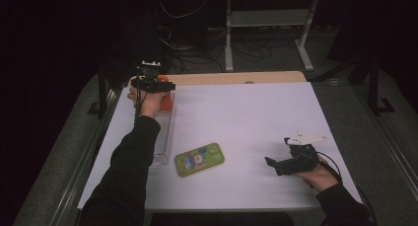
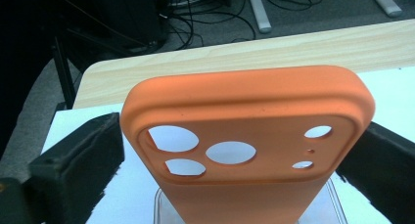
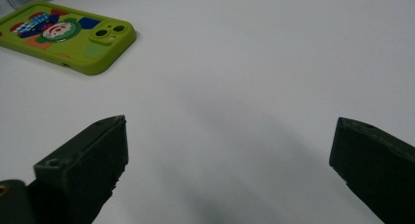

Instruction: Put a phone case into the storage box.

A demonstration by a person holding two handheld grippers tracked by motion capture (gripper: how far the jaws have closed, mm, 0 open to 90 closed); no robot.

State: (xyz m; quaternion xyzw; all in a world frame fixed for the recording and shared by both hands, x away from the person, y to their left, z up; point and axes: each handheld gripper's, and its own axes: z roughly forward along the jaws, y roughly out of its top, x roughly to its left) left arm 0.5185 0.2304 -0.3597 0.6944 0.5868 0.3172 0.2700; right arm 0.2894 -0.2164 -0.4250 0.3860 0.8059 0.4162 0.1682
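The left black two-jaw gripper was stretched far out on a dark-sleeved arm, its fingers spread wide to either side. The right black two-jaw gripper sat low near the person, wrist angled inward, fingers gaping apart.

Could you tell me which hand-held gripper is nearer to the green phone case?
Right. The right hand-held gripper sits beside the green phone case across bare table; the left hand-held gripper is farther, up at the orange phone case.

light: dim room, bright white table | shadows: soft | focus: near jaws blurred
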